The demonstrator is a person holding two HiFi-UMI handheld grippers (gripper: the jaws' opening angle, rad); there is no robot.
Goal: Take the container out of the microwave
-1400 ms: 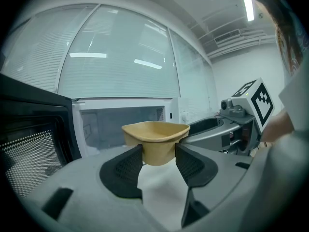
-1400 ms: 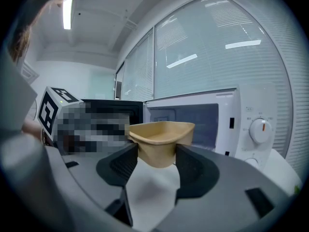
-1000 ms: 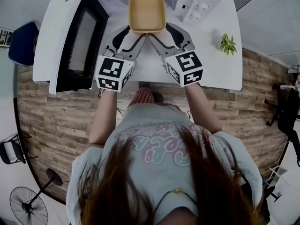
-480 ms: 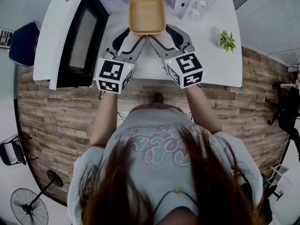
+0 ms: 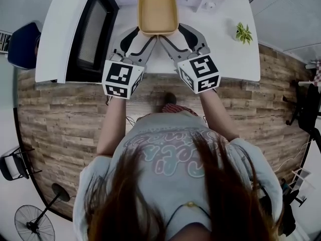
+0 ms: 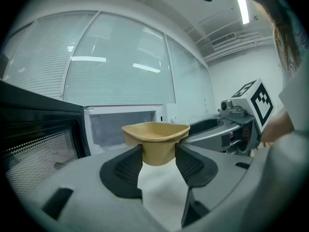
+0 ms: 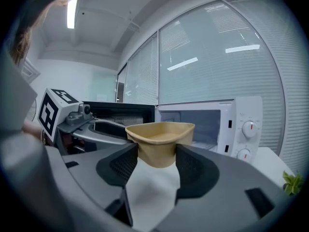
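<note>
The tan, empty container [image 5: 157, 11] hangs above the white table [image 5: 225, 59], in front of the open microwave [image 6: 123, 127]. Both grippers hold it by its near end. My left gripper [image 5: 143, 35] is shut on the near left corner, and my right gripper [image 5: 174, 34] is shut on the near right corner. In the left gripper view the container [image 6: 155, 139] sits wedged between the dark pads [image 6: 126, 167] of that gripper [image 6: 158, 151]. The right gripper view shows the same grip by its gripper [image 7: 157, 153] on the container [image 7: 161, 139].
The microwave door [image 5: 93, 34] stands swung open at the left, over the table's left part. The control knobs [image 7: 248, 128] are to the right of the cavity. A small green plant [image 5: 244, 33] stands at the table's right edge. A blue chair [image 5: 22, 44] is at the far left.
Both grippers have drawn back from the microwave toward the person with the container held between them. The table and microwave have slid toward the top of the head view.
</note>
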